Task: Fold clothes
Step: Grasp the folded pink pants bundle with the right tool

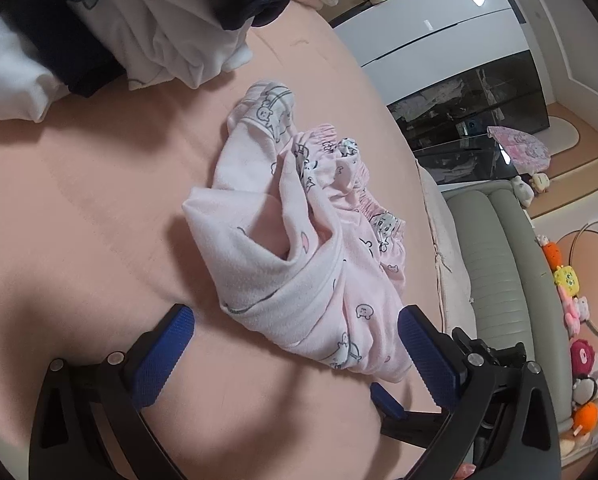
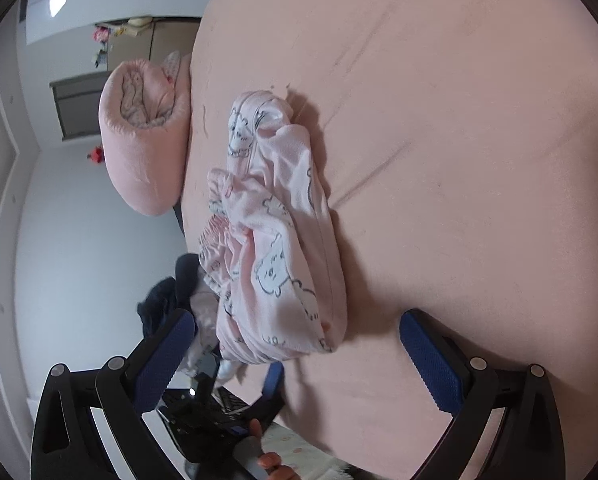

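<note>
Two grippers gaping wide over one crumpled pink garment [image 1: 299, 236] on the pink bed sheet [image 1: 79, 216].

Left gripper [image 1: 295, 324] and right gripper [image 2: 297, 326] each straddle the bundle's near end, holding nothing. Its folds hide which garment it is; beyond it, a white-and-navy clothes pile [image 1: 111, 32] is cut off by the frame edge.

Both tongs look alike: the left tongs [image 1: 297, 320] and right tongs [image 2: 297, 322] have black angular frames with triangular cut-outs, round silver screws at the joints, and blue knurled pads [image 1: 167, 354] on the fingers. The person's fingertips [image 2: 273, 465] show bare skin and orange-red nails.
</note>
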`<state>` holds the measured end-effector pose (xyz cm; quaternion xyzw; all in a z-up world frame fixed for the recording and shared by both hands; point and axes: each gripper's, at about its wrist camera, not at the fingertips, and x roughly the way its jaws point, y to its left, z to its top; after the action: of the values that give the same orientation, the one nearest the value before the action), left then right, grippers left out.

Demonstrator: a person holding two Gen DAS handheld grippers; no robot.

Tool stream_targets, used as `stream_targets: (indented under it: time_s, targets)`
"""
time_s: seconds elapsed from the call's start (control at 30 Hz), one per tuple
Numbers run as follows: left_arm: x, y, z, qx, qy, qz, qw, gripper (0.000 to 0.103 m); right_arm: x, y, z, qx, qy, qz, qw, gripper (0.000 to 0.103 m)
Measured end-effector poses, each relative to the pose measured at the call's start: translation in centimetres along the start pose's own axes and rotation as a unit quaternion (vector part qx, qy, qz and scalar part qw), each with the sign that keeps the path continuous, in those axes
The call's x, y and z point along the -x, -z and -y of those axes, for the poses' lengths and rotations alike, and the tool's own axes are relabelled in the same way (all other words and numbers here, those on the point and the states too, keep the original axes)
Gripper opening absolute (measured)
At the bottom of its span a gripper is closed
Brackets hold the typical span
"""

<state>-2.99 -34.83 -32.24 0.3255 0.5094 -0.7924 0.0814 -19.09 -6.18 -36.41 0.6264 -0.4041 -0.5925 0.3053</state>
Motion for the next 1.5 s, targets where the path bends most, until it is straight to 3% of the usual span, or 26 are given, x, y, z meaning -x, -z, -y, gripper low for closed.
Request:
stream_targets:
  time_s: [0.23, 0.57, 0.7, 0.93, 1.1, 1.3, 1.5]
  targets:
    - [-1.0, -1.6, 0.2, 0.018, 0.022, -0.02, 0.9994, 0.103, -0.6, -0.2, -0.5, -0.003, -0.003, 0.009, 1.0, 0.103]
    - [-3.0, -4.3, -0.8, 0.063, 0.106, -0.091, 0.9881, 0.103, -4.0, -1.9, -1.9, -0.01, -0.034, -0.025, 0.999, 0.103]
    - [-3.3, -4.3, -0.2, 0.032, 0.099, -0.111, 0.9884, 0.103, -5.2, -2.5, -2.5, -0.004, -0.028, -0.032, 0.999, 0.103]
    - [-4.1, -4.0, 1.8, -0.013, 0.069, -0.108, 0.9917, 0.103, -7.1, -3.2, -4.3, 0.03, 0.0, -0.037, 0.999, 0.103]
    - [-4.5, -4.5, 1.8, 0.006, 0.074, -0.104, 0.9918, 0.103, -8.2, -4.4, -5.1, 0.029, 0.003, -0.041, 0.999, 0.103]
    - [-4.2, -4.2, 1.3, 0.037, 0.069, -0.068, 0.9946, 0.103, -9.3, -5.1, -5.4, 0.027, 0.022, -0.065, 0.997, 0.103]
    - [-4.1, -3.7, 1.8, 0.007, 0.06, -0.062, 0.9963, 0.103, -9.1, -4.4, -5.4, 0.05, 0.019, -0.051, 0.997, 0.103]
